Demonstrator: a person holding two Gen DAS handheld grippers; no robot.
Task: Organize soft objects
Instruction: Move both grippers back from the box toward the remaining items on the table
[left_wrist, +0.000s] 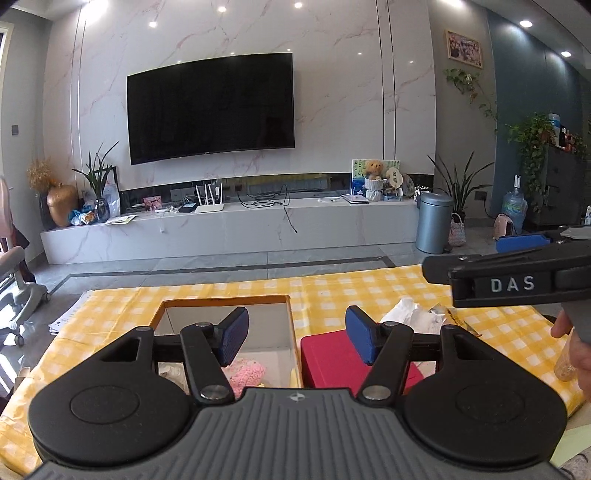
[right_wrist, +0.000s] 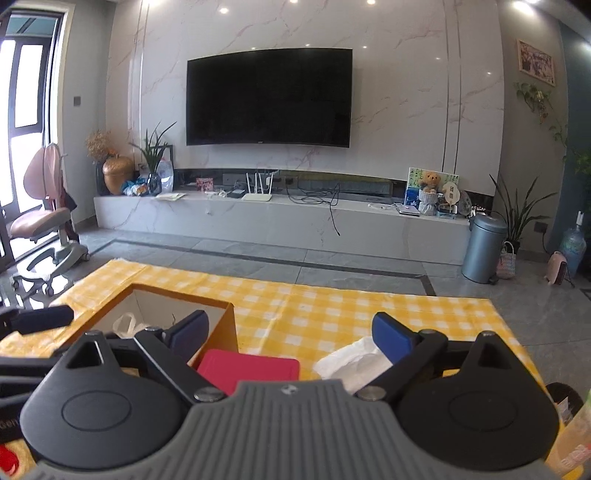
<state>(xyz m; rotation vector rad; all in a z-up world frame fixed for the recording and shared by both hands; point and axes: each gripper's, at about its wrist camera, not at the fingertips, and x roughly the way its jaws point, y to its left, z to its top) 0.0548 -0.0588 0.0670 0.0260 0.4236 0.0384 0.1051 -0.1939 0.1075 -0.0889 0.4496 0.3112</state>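
Below the left gripper, jaws wide and empty, a cardboard box already collects a pink knit piece. Right gripper also gapes, nothing held; white tissue lies beneath its right finger, likely next.

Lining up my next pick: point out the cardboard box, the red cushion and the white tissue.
cardboard box (right_wrist: 218, 334): right wrist view, orange outer side wall.
red cushion (right_wrist: 251, 367): right wrist view, top face.
white tissue (right_wrist: 351, 362): right wrist view, crumpled middle.
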